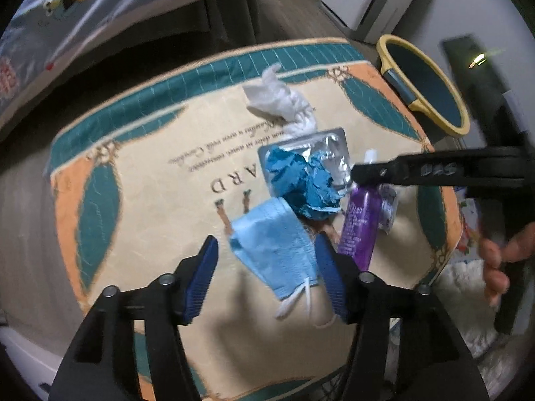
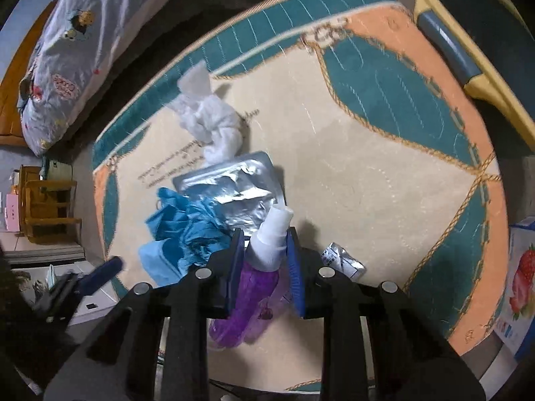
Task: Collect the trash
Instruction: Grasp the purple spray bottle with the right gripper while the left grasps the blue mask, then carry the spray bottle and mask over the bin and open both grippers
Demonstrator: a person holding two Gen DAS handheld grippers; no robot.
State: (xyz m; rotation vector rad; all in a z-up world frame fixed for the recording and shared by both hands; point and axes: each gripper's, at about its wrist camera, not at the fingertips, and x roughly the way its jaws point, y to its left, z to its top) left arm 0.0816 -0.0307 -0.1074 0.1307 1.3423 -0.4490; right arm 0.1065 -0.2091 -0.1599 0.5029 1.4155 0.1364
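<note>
Closing on the purple translucent plastic spray bottle (image 2: 249,287), your right hand-held gripper (image 2: 264,257) has its blue pads pinching the white collar just below the nozzle, with the bottle's body lying back beneath the jaws on the round patterned rug (image 2: 384,180). Your left hand-held gripper (image 1: 267,267) stands well open, its fingers either side of the pale blue disposable face mask (image 1: 274,247), pads not yet pressing on it. Just ahead of that mask sit the crumpled teal glove (image 1: 304,180) and the torn silver foil blister tray (image 1: 331,147), with the wadded white tissue (image 1: 281,100) beyond. The yellow-rimmed dark bin (image 1: 428,83) waits off the rug's far right edge. Watch the bottle: you hold it by a narrow, smooth, rounded collar, so the heavier body may swing down and twist out as you lift. On the left, the mask is thin and flat; closing too high would miss it, and its loose ear loops could snag the glove
</note>
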